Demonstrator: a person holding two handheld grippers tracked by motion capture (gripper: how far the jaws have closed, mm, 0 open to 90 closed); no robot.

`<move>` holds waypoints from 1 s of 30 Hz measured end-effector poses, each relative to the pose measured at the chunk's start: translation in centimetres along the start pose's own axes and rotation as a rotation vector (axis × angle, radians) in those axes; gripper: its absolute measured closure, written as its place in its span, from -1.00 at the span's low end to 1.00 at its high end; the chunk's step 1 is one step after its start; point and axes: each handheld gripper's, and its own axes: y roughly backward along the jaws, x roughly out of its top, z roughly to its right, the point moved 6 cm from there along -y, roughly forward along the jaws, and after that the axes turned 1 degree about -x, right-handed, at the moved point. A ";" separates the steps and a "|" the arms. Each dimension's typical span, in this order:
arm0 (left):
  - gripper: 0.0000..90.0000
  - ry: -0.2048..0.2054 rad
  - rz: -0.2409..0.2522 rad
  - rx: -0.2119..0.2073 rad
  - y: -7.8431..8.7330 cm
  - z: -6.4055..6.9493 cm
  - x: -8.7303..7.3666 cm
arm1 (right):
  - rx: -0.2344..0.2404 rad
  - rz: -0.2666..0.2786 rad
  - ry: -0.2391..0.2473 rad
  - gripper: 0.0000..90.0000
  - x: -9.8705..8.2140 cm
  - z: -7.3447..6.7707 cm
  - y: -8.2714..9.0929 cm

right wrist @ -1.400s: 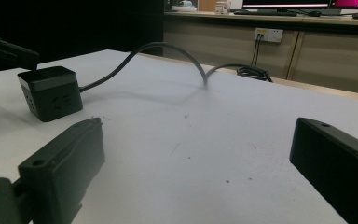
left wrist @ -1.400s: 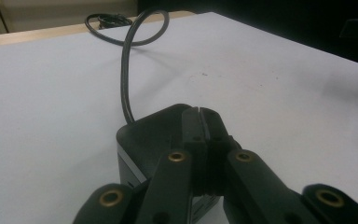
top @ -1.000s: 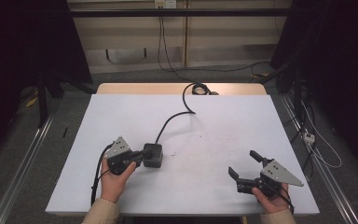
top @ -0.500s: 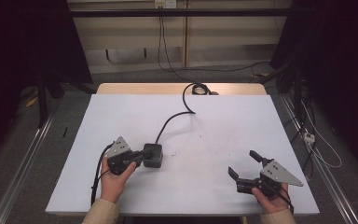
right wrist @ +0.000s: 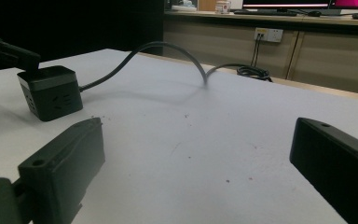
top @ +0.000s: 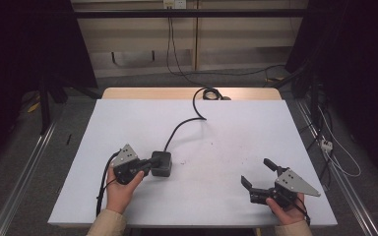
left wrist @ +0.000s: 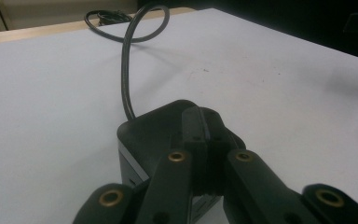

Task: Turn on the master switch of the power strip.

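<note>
Just beyond the left gripper (left wrist: 203, 126), whose jaws are pressed together, sits the black power cube (top: 161, 163), touching them; the right gripper (top: 259, 173) gapes wide, holding nothing.

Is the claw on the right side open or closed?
Open. The right gripper has its fingers spread wide apart, bare white table between them, holding nothing.

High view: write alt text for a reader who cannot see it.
A person's left gripper rests shut against a black cube power strip on a white table, its black cable snaking to the far edge. The right gripper, open, hovers near the front right corner.
</note>
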 end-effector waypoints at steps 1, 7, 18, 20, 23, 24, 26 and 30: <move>1.00 -0.002 0.000 0.001 0.0 0.0 0.0 | 0.000 0.000 0.000 -0.94 0.0 0.0 0.0; 1.00 -0.005 -0.002 0.002 0.0 0.1 0.0 | 0.000 0.000 0.000 -0.94 0.0 0.0 0.0; 1.00 -0.008 -0.002 0.003 0.0 0.0 -0.1 | 0.000 0.000 0.000 -0.94 0.0 0.0 0.0; 1.00 -0.007 -0.002 0.003 0.0 0.0 -0.1 | -0.001 -0.001 -0.001 -0.94 0.0 0.0 0.0; 1.00 -0.011 -0.003 0.000 0.0 0.0 -0.1 | -0.001 -0.001 -0.001 -0.94 0.0 0.0 0.0; 1.00 -0.011 -0.003 0.000 0.0 0.0 -0.1 | 0.000 0.000 0.000 -0.94 0.0 0.0 0.0; 1.00 -0.013 -0.002 0.005 -0.1 0.1 -0.1 | -0.001 0.000 -0.001 -0.94 0.0 0.0 0.0; 1.00 -0.021 -0.004 0.011 -0.1 0.1 -0.1 | -0.001 0.000 -0.002 -0.94 0.0 0.0 0.0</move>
